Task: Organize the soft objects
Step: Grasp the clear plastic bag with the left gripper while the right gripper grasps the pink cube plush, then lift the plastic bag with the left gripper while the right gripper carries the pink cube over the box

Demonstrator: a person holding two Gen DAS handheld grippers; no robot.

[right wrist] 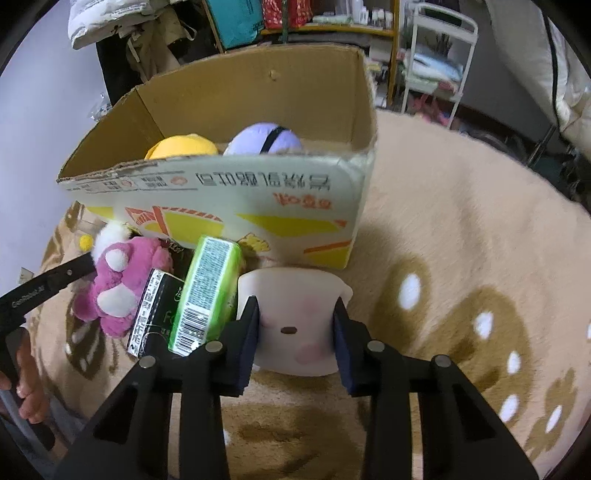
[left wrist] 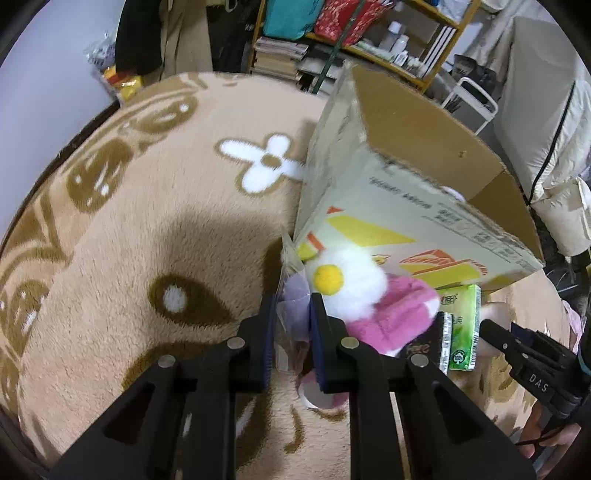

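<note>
- Left hand-held gripper (left wrist: 291, 306): jaws nearly together, pinched on a clear plastic bag (left wrist: 291, 291) with something pale purple inside. The bag rose from between the pads and stood just left of the white flower plush.
- Right hand-held gripper (right wrist: 295, 314): jaws partly closed, pads pressed on both sides of a cream plush (right wrist: 295, 306) with pink cheeks and a small brown mark. The plush sat squarely between the fingers, its top rising toward the box.
- Cardboard box (right wrist: 258, 110): open-topped, printed front with yellow and orange shapes, standing on the blanket directly beyond both grippers. Inside it were a yellow plush (right wrist: 184, 146) and a lavender plush (right wrist: 264, 140) with a dark band.
- White flower plush (left wrist: 347, 284): yellow centre, lying against the box's printed front, just right of the left gripper's pads.
- Pink plush (right wrist: 118, 291): white patches, lying in front of the box, between the two grippers and touching the flower plush.
- Green tissue pack (right wrist: 207, 288): tilted, leaning beside the cream plush on its left, just beside the right gripper's left finger.
- Black packet (right wrist: 151, 314): barcode label, lying between the green pack and the pink plush.
- Blanket (right wrist: 461, 240): tan fleece with brown and white pattern, carrying everything.
- Shelf (left wrist: 369, 33): background, cluttered; contents too small to name.
</note>
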